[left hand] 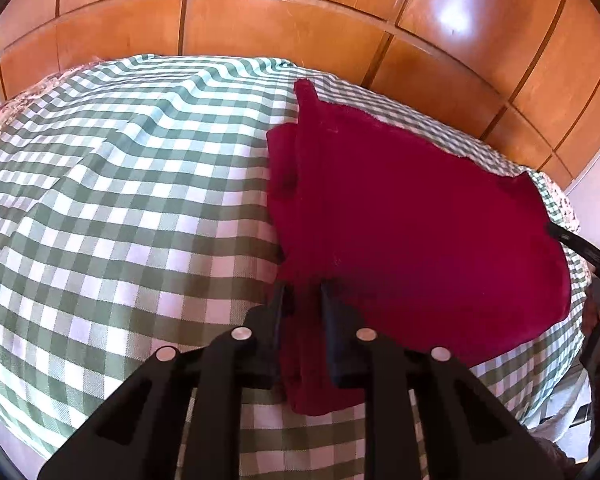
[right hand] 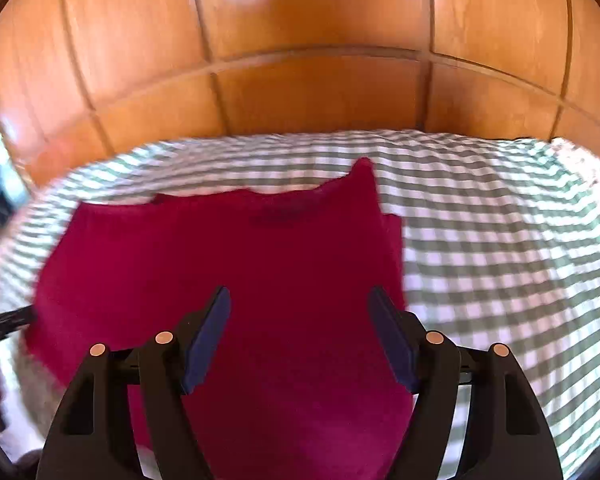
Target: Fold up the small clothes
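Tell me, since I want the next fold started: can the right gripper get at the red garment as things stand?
Probably yes. The right gripper is open and sits directly over the red garment, which lies on the checked cloth with nothing between. The left gripper grips the other edge, off to the side.

The left gripper [left hand: 303, 300] is matte black plastic: two angular linkage arms per side, each with a triangular cut-out and a round silvery pivot pin. Its fingers [left hand: 336, 332] are flat dark navy pads. The right gripper [right hand: 299, 308] has the same black frame, but its pins look coppery, and its fingers [right hand: 206, 336] are broad navy-blue pads with slanted tips.
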A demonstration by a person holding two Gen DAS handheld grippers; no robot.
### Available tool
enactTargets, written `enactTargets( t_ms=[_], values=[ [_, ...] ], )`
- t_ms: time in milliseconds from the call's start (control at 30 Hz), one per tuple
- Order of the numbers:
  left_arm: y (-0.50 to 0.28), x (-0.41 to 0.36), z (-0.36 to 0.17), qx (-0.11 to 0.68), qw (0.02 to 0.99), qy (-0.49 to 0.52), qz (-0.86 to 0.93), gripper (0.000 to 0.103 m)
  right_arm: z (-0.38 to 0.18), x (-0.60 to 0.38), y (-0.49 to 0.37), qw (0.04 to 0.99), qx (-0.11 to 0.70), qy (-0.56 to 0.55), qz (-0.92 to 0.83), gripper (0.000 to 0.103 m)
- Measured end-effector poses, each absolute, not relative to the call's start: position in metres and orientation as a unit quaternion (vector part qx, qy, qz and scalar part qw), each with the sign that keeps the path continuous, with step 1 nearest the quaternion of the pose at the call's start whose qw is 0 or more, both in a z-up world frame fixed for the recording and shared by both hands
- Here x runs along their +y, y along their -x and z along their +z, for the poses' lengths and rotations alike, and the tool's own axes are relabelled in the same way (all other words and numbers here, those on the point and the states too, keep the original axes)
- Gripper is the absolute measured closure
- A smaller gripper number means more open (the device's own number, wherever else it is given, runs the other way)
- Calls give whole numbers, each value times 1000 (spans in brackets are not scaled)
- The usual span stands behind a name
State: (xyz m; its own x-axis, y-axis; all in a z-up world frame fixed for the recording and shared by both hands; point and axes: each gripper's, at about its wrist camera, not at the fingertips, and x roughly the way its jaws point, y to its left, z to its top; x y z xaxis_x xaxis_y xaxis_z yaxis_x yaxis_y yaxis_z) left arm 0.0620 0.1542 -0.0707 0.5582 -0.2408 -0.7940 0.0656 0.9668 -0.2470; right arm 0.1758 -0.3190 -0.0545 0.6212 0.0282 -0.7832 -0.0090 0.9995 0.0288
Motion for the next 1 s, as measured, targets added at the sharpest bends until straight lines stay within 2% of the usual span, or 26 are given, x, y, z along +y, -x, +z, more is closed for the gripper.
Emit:
enactTargets(
  t_ms=[67,167,367,400,433,467,667,767,867,1000],
  values=[
    [-58,160,-64,451,881,109,-90,57,-69,-323,-180,890,455,-28,8,33],
    [-65,170,-50,431,889,124,-95,55,-71,-321,-178,894,448,-17,8,32],
    [-116,163,-50,444,882,126,-98,55,-55,-317,-177,906,424,-17,8,32],
    [-127,158,-51,446,881,124,-100,58,-54,-317,-179,906,423,-16,9,32],
    [-134,152,-54,449,880,118,-98,67,-54,-316,-184,907,422,-11,8,32],
    [-141,147,-56,453,879,110,-97,94,-55,-314,-188,907,422,-7,7,32],
    [-162,137,-76,475,874,79,-60,95,-74,-314,-213,899,439,9,-8,32],
    [-159,143,-80,475,871,105,-65,87,-82,-317,-218,899,438,-2,-12,30],
    [-154,150,-73,459,878,120,-64,60,-85,-315,-218,902,431,0,-17,28],
    [-163,158,-70,456,879,124,-62,59,-86,-315,-218,905,425,0,-17,27]
  ],
)
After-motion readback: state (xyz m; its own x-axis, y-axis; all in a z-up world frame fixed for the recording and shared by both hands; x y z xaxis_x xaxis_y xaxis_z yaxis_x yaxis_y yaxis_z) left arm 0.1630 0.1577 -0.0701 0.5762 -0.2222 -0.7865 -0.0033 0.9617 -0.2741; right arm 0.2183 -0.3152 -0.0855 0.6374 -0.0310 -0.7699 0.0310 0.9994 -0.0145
